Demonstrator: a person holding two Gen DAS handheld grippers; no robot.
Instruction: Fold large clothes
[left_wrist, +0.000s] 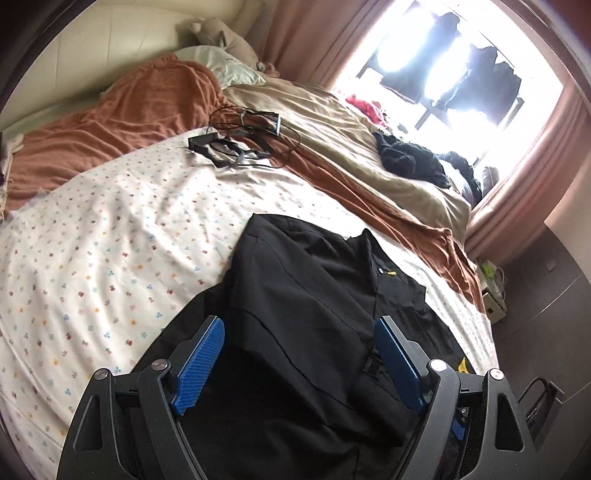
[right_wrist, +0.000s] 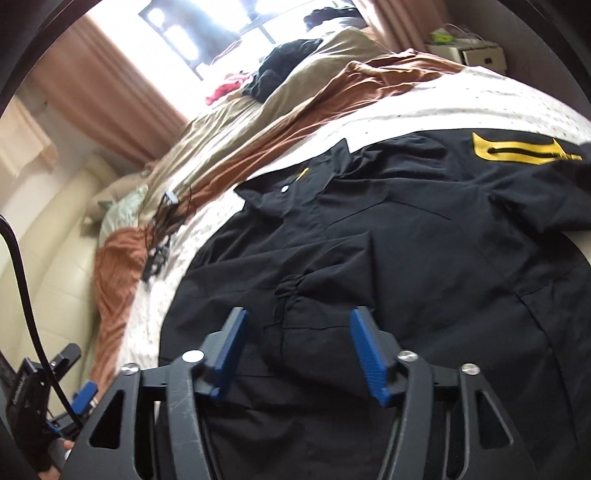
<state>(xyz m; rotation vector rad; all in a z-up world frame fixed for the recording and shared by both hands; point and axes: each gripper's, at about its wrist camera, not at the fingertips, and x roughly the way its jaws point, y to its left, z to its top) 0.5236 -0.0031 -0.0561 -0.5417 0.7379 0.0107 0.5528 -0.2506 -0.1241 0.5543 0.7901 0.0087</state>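
Note:
A large black jacket (left_wrist: 306, 295) with yellow trim lies spread on the bed's flowered sheet (left_wrist: 110, 236). My left gripper (left_wrist: 299, 332) is open just above the jacket's near part, blue pads wide apart, nothing between them. In the right wrist view the same jacket (right_wrist: 406, 236) shows its collar, a white button and a yellow pocket patch (right_wrist: 517, 149). My right gripper (right_wrist: 299, 325) is open above a bunched sleeve fold, holding nothing. The left gripper also shows at the lower left of the right wrist view (right_wrist: 62, 373).
A rust blanket (left_wrist: 147, 107) and a beige duvet (left_wrist: 332, 125) are heaped at the far side. Black cables and a device (left_wrist: 240, 140) lie on the sheet. Dark clothes (left_wrist: 410, 158) sit by the bright window. A dark cabinet (left_wrist: 546, 314) stands right of the bed.

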